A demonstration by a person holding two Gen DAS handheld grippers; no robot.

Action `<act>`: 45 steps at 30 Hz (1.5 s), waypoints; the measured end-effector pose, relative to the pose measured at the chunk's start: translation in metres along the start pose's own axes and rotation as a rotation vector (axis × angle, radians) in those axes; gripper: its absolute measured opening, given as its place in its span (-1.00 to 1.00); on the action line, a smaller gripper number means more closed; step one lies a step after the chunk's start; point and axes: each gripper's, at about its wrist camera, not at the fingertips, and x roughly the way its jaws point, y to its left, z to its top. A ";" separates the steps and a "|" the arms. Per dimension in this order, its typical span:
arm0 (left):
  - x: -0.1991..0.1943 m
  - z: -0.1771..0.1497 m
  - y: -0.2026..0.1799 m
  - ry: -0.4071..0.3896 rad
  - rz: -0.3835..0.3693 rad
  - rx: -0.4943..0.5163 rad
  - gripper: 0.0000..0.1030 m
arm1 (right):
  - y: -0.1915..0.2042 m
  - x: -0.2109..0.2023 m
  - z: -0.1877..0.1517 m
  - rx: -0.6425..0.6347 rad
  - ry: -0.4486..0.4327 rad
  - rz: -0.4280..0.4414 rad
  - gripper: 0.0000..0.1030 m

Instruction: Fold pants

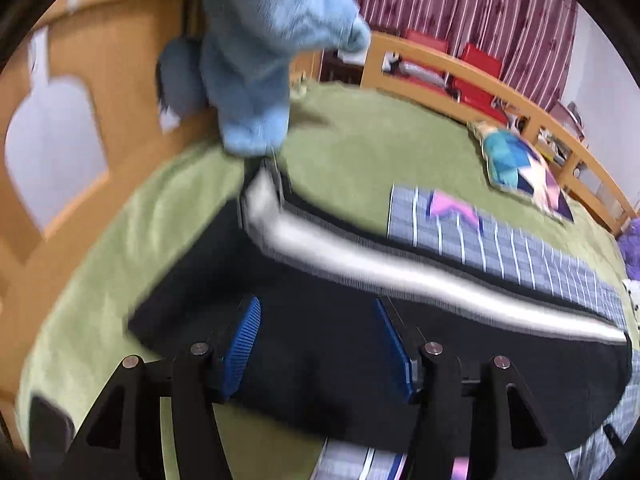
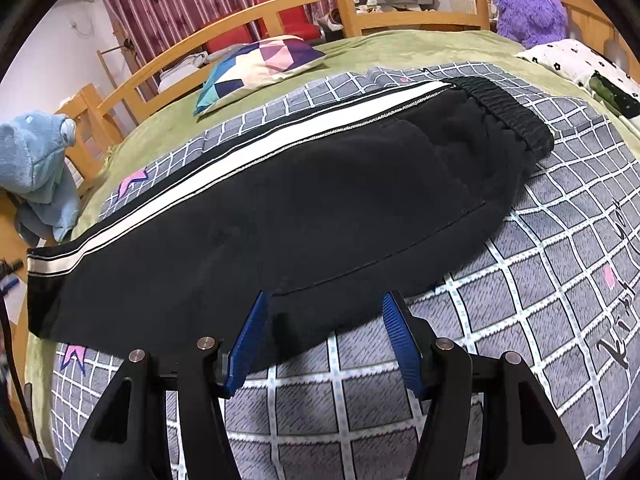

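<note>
Right tongs: black two-finger gripper with blue ribbed pads, jaws standing apart over the near edge of the cloth, pads pressing on nothing.
Left tongs: matching black gripper with blue pads, jaws parted about halfway above dark fabric, nothing pinched between them; the view is blurred.
Garment: black fleece pants with a white side stripe, folded leg on leg and lying flat on a grey grid-patterned sheet over the green bedspread.
Long axis: runs from the ribbed elastic waistband at upper right in the right wrist view to the leg cuffs at far left.
Nearer hand: right sits around mid-length, toward the seat; left appears nearer the cuff end, where the stripe runs away ahead of it.
Next move, judged: cuffs must travel along that axis toward the waistband, so the left side has the longer carry.
Bystanders: blue plush toy and a patchwork pillow, both clear of the cloth.
</note>
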 end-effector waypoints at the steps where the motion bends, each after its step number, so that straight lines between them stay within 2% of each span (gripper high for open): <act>1: 0.001 -0.015 0.005 0.024 -0.007 -0.013 0.09 | 0.000 -0.002 -0.001 0.001 0.002 0.005 0.16; 5: 0.012 -0.060 0.021 0.123 0.002 -0.047 0.09 | -0.002 -0.006 -0.009 0.003 0.017 0.011 0.16; 8: 0.019 -0.085 0.034 0.177 -0.065 -0.126 0.09 | -0.005 -0.008 -0.013 0.007 0.021 0.010 0.16; 11: 0.020 -0.101 0.041 0.184 -0.157 -0.211 0.09 | -0.013 -0.009 -0.015 0.025 0.013 0.003 0.16; 13: 0.022 -0.107 0.038 0.196 -0.266 -0.252 0.09 | -0.020 -0.009 -0.015 0.048 0.009 0.013 0.16; 16: 0.029 -0.119 0.027 0.211 -0.365 -0.265 0.09 | -0.031 -0.006 -0.014 0.092 0.004 0.036 0.17; 20: 0.044 -0.125 0.023 0.194 -0.392 -0.297 0.09 | -0.045 0.012 -0.011 0.163 0.022 0.092 0.21; 22: 0.053 -0.118 0.031 0.177 -0.420 -0.365 0.09 | -0.052 0.022 -0.010 0.206 0.029 0.128 0.21; 27: 0.084 -0.095 0.046 0.152 -0.428 -0.493 0.05 | -0.067 0.040 0.007 0.311 -0.014 0.220 0.22; 30: 0.100 -0.080 0.048 0.135 -0.407 -0.515 0.04 | -0.072 0.058 0.025 0.378 -0.022 0.254 0.23; 34: 0.111 -0.064 0.046 0.125 -0.378 -0.509 0.04 | -0.071 0.081 0.046 0.394 -0.018 0.234 0.26; 37: 0.119 -0.054 0.042 0.125 -0.339 -0.504 -0.08 | -0.067 0.092 0.061 0.404 -0.015 0.213 0.31; 38: 0.121 -0.051 0.042 0.132 -0.324 -0.508 -0.26 | -0.065 0.093 0.062 0.404 -0.014 0.207 0.30; 39: 0.122 -0.049 0.041 0.146 -0.301 -0.510 -0.39 | -0.064 0.095 0.065 0.400 -0.015 0.192 0.20; 40: 0.122 -0.044 0.042 0.163 -0.268 -0.502 -0.66 | -0.062 0.096 0.068 0.393 -0.014 0.155 -0.34; 41: 0.122 -0.042 0.044 0.171 -0.263 -0.494 -0.72 | -0.061 0.096 0.070 0.372 -0.003 0.087 -0.75; 43: 0.112 -0.031 0.043 0.175 -0.283 -0.456 -0.80 | -0.063 0.091 0.077 0.354 0.006 0.099 -0.79; 45: 0.086 -0.018 0.034 0.133 -0.287 -0.380 -0.81 | -0.064 0.067 0.083 0.365 -0.038 0.141 -0.82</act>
